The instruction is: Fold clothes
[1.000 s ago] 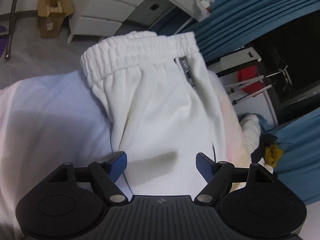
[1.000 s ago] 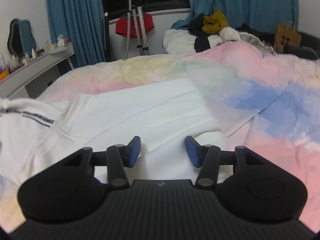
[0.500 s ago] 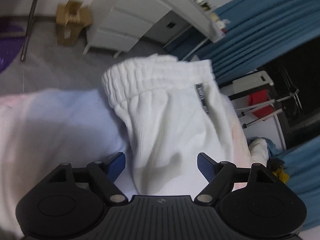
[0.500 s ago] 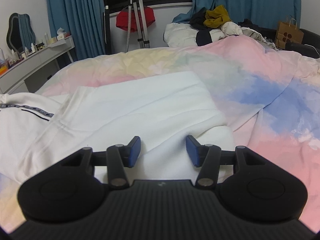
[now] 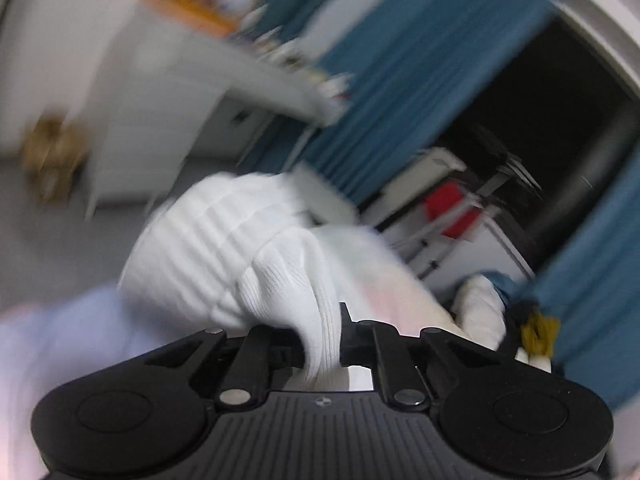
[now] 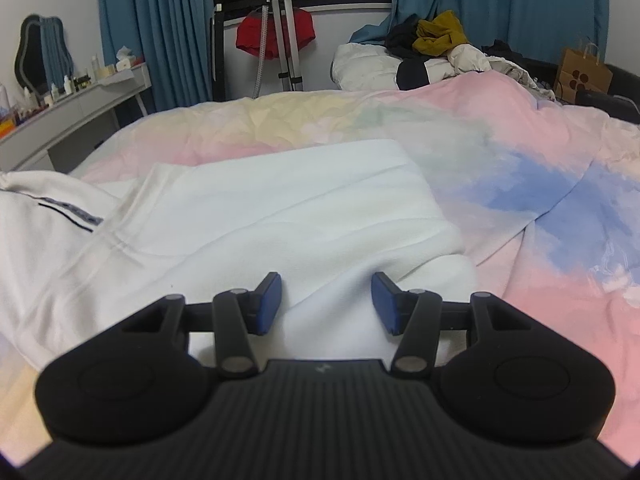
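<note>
White ribbed trousers (image 5: 240, 248) with an elastic waistband (image 5: 188, 236) rise bunched in the blurred left wrist view. My left gripper (image 5: 320, 344) is closing its jaws, and a fold of that white cloth is pinched between them. In the right wrist view the same white garment (image 6: 280, 200) lies spread flat on the pastel duvet (image 6: 520, 160), with a dark striped drawstring (image 6: 72, 212) at the left. My right gripper (image 6: 326, 304) hovers low over the near fold, open. A ridge of cloth runs between its blue pads (image 6: 269, 300), which do not press on it.
A grey dressing table (image 6: 72, 108) with bottles stands left of the bed. At the bed's far end lie a clothes pile (image 6: 432, 40) and a paper bag (image 6: 584, 76). A red cloth (image 6: 276, 34) hangs on a stand by blue curtains. A cardboard box (image 5: 52, 156) sits on the floor.
The left gripper's jaws have closed on the white cloth, and the gripper has risen and rolled, pulling the fabric up into a bunch. The right gripper has stayed in place, still open.
</note>
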Available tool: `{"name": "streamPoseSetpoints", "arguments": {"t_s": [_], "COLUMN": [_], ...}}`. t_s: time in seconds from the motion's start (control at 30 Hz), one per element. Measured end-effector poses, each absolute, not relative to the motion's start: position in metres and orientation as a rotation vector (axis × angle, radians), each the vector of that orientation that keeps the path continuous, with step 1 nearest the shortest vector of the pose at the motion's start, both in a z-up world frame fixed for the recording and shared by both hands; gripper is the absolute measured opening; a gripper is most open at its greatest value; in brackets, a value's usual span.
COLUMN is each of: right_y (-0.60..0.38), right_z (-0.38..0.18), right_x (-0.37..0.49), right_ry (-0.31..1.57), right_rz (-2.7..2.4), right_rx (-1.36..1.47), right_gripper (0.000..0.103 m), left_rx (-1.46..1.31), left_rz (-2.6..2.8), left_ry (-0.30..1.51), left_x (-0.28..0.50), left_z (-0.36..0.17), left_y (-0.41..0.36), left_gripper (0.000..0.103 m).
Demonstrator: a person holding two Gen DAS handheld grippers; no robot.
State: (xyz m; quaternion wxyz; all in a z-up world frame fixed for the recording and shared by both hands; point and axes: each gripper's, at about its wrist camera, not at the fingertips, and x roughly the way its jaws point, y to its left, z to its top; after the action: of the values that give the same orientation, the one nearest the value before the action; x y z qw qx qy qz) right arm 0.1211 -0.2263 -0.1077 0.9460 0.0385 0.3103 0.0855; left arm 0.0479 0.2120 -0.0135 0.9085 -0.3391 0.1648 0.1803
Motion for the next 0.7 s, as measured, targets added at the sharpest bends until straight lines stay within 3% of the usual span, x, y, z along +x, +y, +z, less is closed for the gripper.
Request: {"name": "streamPoseSetpoints", "arguments": {"t_s": [0.27,0.5,0.6,0.7], "right_y": [-0.270,-0.327,-0.356,-0.381], "right_z": [-0.083,-0.068,-0.070,-0.080], "right_x": [0.116,0.111,0.110,0.112], "right_ry": [0.568,0.515,0.503,0.512], "right_rz": [0.114,0.012,-0.014,-0.016], "right_rx": [0.269,0.438,0.542,0.661], "right_gripper": [0.053,0.053,0.053,0.053], "left_rx": [-0.343,-0.091,0.009,0.060], "left_rz": [0.138,-0.066,-0.130,-0.142], "left_ry": [0.198,0.256,0.364,0.375], "left_x": [0.067,0.094,0.109,0.114], "left_z": [0.067,0.002,-0.049,-0.068], "left_y": [0.035,-0.140,-0.186,-0.196], "left_gripper": [0.012,0.013,0.013,0.014]}}
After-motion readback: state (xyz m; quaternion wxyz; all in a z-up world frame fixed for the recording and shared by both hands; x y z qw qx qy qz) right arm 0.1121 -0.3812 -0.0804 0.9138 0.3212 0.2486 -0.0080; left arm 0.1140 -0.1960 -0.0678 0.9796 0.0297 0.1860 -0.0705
